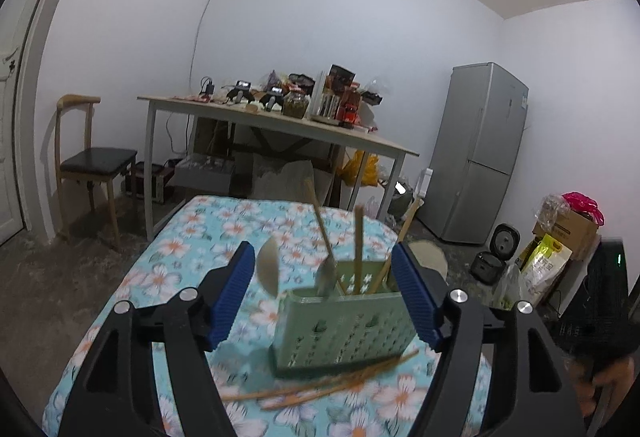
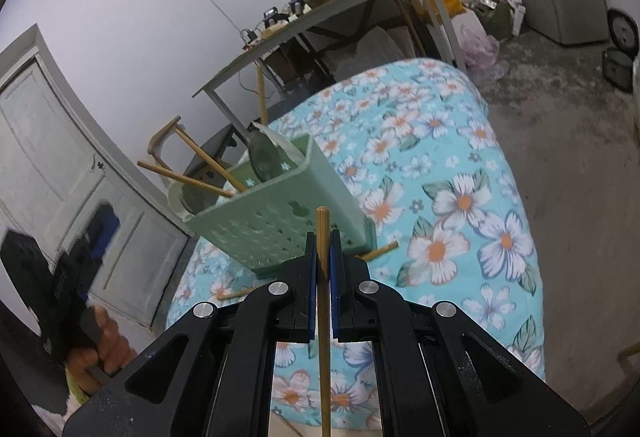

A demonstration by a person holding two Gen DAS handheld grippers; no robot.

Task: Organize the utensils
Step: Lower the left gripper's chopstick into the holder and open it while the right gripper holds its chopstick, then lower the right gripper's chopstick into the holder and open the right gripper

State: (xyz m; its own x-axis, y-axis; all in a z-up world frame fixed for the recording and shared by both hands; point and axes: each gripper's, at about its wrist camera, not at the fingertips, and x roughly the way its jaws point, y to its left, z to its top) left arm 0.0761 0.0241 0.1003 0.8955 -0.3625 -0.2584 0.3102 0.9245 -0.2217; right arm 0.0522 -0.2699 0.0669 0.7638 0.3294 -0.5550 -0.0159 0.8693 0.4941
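A pale green perforated utensil holder (image 1: 344,329) stands on the floral tablecloth (image 1: 192,261). Spoons and chopsticks stick up out of it. My left gripper (image 1: 324,251) is open just in front of the holder, its blue pads (image 1: 236,293) wide apart. A pale spoon (image 1: 267,271) shows at the holder's left end, touching neither pad. Loose chopsticks (image 1: 320,385) lie on the cloth by the holder's base. In the right wrist view my right gripper (image 2: 322,237) is shut on a single wooden chopstick (image 2: 323,317), held upright before the holder (image 2: 280,225).
Behind the floral table stand a cluttered wooden table (image 1: 280,125), a chair (image 1: 96,165) on the left and a grey fridge (image 1: 480,153) on the right. Boxes, bags and a rice cooker (image 1: 496,253) sit on the floor. A white door (image 2: 60,173) is at the left.
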